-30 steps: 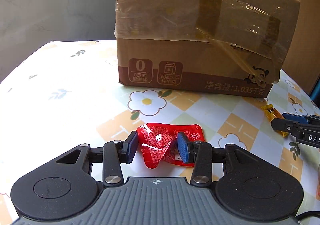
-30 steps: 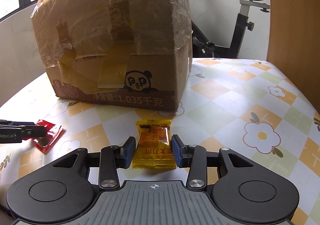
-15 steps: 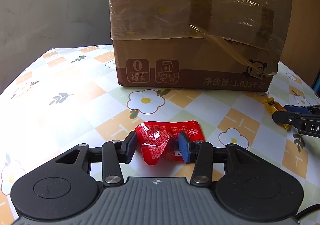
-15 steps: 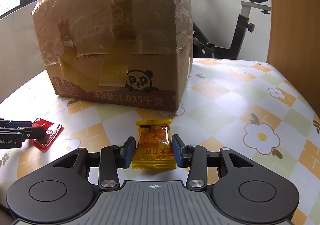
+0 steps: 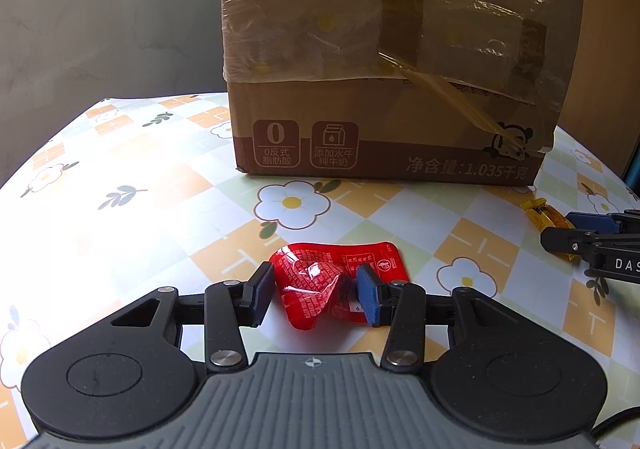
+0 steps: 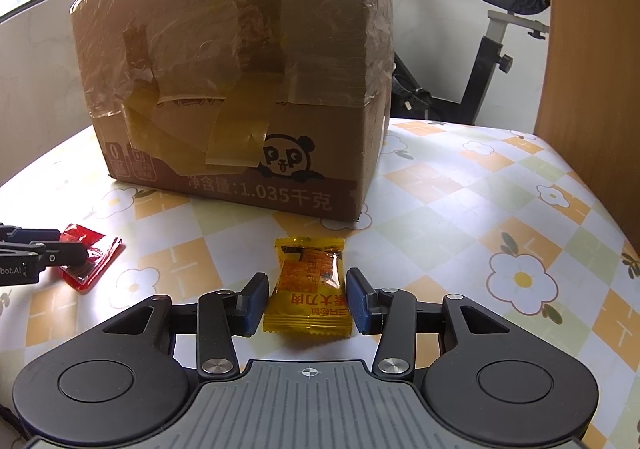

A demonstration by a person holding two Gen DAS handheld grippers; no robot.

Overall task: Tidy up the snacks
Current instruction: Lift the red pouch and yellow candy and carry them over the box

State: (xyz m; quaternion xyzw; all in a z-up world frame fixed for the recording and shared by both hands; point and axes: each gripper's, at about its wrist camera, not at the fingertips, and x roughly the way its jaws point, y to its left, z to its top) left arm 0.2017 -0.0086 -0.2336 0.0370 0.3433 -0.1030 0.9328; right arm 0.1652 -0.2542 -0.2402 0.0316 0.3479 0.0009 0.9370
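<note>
Glossy crinkled foil red packet [image 5: 332, 285]; matt cardboard box [image 5: 384, 61], shiny tape.

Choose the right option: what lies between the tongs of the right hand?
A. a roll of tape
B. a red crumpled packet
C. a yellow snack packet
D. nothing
C: in the right wrist view a yellow snack packet lies on the flowered tablecloth between the right tongs, whose jaws are opening.

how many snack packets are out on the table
2. A red packet sits between the left tongs; a yellow packet lies between the opening right tongs. The cardboard box may hide more.
</note>
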